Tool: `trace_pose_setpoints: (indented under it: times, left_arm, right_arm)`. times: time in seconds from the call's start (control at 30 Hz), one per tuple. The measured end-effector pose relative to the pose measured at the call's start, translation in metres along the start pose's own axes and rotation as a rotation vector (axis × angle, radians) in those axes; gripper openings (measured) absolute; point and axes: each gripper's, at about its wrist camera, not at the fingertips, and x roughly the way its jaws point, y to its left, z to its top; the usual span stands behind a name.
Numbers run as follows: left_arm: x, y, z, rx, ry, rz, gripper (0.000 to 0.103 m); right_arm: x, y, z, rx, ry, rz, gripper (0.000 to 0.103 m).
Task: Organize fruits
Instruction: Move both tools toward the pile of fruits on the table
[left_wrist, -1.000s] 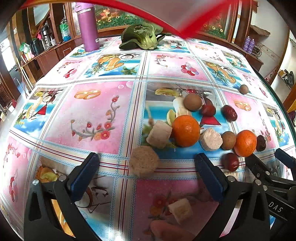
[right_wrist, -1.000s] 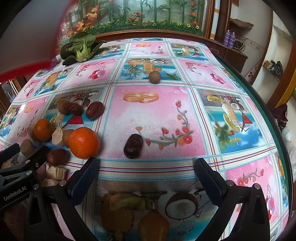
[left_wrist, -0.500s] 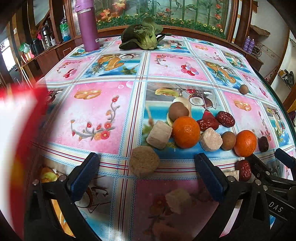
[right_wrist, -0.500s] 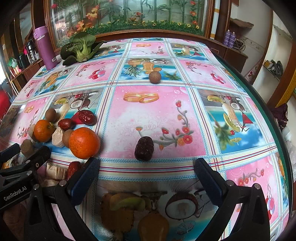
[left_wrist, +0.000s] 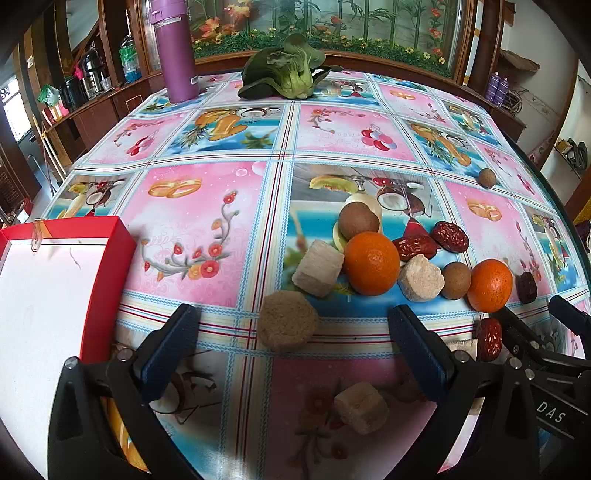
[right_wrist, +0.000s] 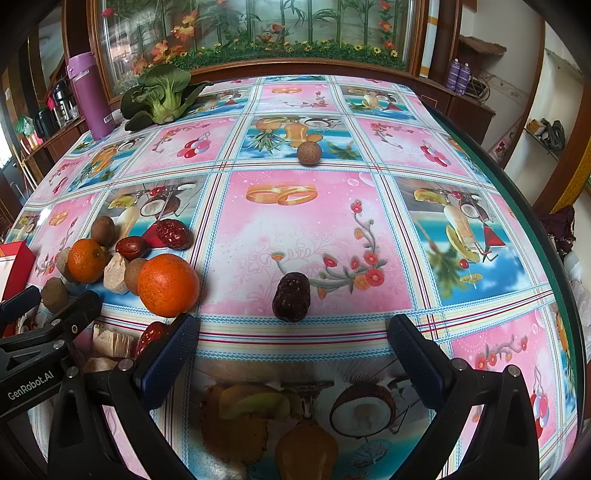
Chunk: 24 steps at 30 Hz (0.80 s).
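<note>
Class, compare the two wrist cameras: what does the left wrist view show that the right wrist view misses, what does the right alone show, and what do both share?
Only the left wrist view shows the red box's white inside and the round brown biscuit between the open left gripper. Only the right shows the printed coconut half beneath the open right gripper. Both share two oranges, the purple flask, the bok choy and the far longan.
</note>
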Motion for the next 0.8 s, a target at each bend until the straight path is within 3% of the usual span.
trace_pose_setpoints:
  times: [0.47, 0.63, 0.8]
  left_arm:
    - [-0.002, 0.0, 0.001, 0.001, 0.0, -0.004, 0.103]
    - [-0.012, 0.006, -0.001, -0.004, 0.016, -0.044, 0.103]
    - [-0.045, 0.019, -0.008, 0.022, -0.048, 0.014, 0.103]
  right_arm:
    - [0.0, 0.0, 0.0, 0.007, 0.0, -0.008, 0.103]
    - [-0.003, -0.001, -0.005, -0.035, 0.0, 0.028, 0.103]
    - [-0.005, -0.001, -0.005, -0.06, 0.011, 0.049, 0.102]
